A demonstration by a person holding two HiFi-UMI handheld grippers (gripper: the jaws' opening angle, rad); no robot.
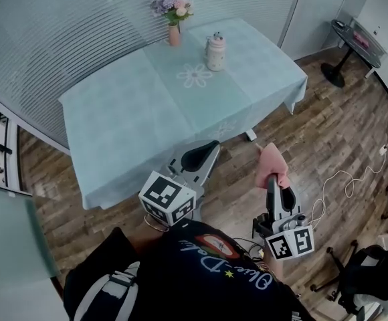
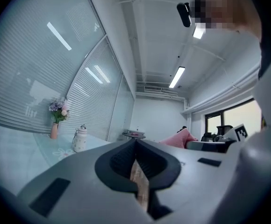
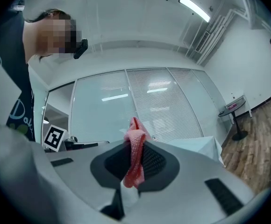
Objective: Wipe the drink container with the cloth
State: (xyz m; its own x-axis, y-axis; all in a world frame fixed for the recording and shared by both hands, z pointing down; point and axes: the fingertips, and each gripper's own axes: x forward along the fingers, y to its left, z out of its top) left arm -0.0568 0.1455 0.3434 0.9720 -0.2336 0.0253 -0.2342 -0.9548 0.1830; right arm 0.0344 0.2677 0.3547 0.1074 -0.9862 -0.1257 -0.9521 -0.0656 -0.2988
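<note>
Right claw (image 1: pixel 272 179): clamped on pink cloth (image 1: pixel 273 160); left claw (image 1: pixel 203 155): jaws together, nothing between; drink container (image 1: pixel 215 51): upright near far edge of desk (image 1: pixel 127 119), well apart from both claws; advised: step closer, steady container with left claw, keep cloth pinched.

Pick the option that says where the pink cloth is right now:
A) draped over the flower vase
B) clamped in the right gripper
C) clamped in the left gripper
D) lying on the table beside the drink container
B: the right gripper view shows the pink cloth pinched between the jaws of the right gripper, while the left gripper is shut with nothing between its jaws.
</note>
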